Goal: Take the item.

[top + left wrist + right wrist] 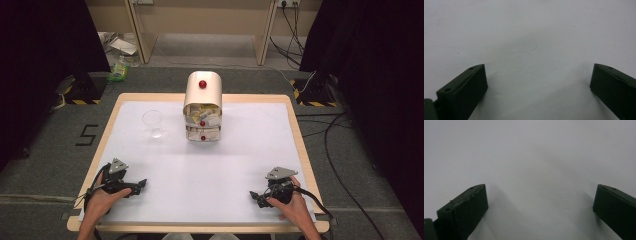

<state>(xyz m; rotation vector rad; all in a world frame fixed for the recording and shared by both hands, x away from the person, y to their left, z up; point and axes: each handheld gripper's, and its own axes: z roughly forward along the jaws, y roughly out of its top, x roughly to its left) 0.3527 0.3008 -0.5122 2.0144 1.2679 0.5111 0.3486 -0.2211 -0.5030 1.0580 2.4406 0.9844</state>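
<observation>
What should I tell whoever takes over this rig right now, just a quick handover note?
Left gripper: open, nothing between its fingers, low over the white mat at the near left.
Right gripper: open, nothing held, near right.
Small drawer unit with red knobs stands at the far middle; clear cup upright just left of it, apart.
Done: nothing visibly handled.
Left: probably everything, starting with a reach to cup or drawers.

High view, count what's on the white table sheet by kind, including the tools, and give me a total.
Clear plastic cup: 1
Cream drawer box with red knobs: 1
Hand-held tools: 2, the left tool and the right tool, both open with nothing between the jaws
Total: 4
</observation>
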